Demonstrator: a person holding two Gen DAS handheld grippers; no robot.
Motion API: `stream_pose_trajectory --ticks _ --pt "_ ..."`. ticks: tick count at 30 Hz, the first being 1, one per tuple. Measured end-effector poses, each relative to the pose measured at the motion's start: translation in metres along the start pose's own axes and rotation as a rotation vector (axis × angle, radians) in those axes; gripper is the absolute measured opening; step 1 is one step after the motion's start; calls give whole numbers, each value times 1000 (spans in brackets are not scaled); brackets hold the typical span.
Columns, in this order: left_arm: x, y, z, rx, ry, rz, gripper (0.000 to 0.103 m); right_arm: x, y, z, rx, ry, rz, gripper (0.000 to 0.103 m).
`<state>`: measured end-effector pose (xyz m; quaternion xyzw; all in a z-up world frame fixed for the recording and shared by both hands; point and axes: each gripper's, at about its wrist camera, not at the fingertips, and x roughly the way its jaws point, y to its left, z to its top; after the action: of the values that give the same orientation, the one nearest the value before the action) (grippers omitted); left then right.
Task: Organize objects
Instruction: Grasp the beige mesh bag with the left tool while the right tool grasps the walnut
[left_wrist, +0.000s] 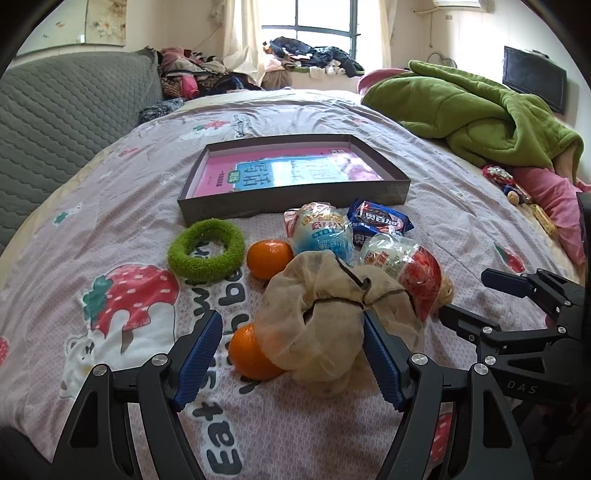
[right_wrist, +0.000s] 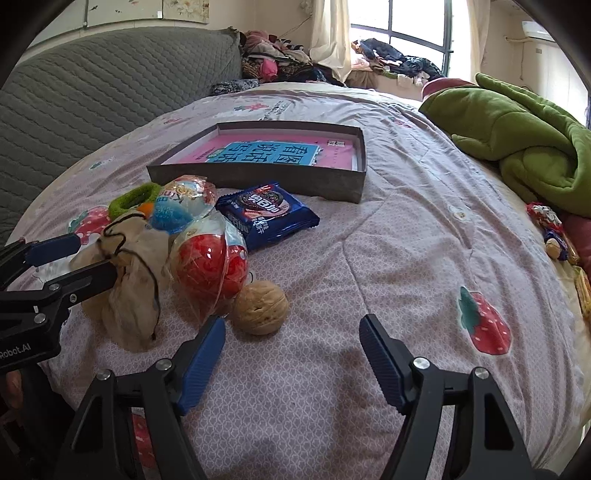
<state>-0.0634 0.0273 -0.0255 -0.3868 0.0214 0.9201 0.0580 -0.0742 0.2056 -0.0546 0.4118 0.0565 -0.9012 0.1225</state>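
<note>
The beige mesh pouch (left_wrist: 332, 325) lies on the bed (left_wrist: 110, 206) beside two oranges and wrapped snacks, between the wide-open fingers of my left gripper (left_wrist: 293, 350). My right gripper (right_wrist: 291, 350) gapes empty near the walnut (right_wrist: 260, 306).

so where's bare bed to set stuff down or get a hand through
Free: the bedspread right of the cookie pack and walnut, up to the green blanket. Crowded: in front of the box, where oranges, green ring, beige scrunchie and snacks pile together.
</note>
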Motion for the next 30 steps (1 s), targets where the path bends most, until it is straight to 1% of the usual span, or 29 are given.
stream_pose_trajectory --ticks 5,10,11,12,14,16,17,18,19,20,21,24,27,30 --pt "7 -2 7 14 -5 -12 77 6 3 0 -21 14 8 64" --pt "18 0 11 26 15 -11 76 14 8 3 -54 29 19 58" --pt "20 0 12 29 18 -14 72 16 9 3 -60 34 24 57" --pt "21 0 12 32 19 -20 67 18 10 5 -66 38 30 54" --pt "25 -1 15 40 27 -22 65 22 13 7 -85 43 32 50" --pt "27 -1 15 38 31 -31 57 25 14 8 -94 45 35 43" --pt "28 -1 15 38 34 -39 48 26 14 9 -93 44 42 41" --pt "29 0 15 35 37 -46 44 26 14 9 -91 41 47 38" --pt "30 -1 15 33 41 -56 43 26 13 9 -90 36 47 36" --pt "32 -1 16 31 45 -66 39 25 13 9 -92 33 48 36" --pt "33 0 16 28 45 -74 33 25 13 9 -91 31 49 36" --pt "32 0 16 30 40 -94 23 24 12 8 -83 27 53 36" --pt "28 2 15 27 25 -108 18 23 8 8 -63 21 51 36" --pt "22 5 17 19 5 -116 16 19 2 9 -42 10 48 36"
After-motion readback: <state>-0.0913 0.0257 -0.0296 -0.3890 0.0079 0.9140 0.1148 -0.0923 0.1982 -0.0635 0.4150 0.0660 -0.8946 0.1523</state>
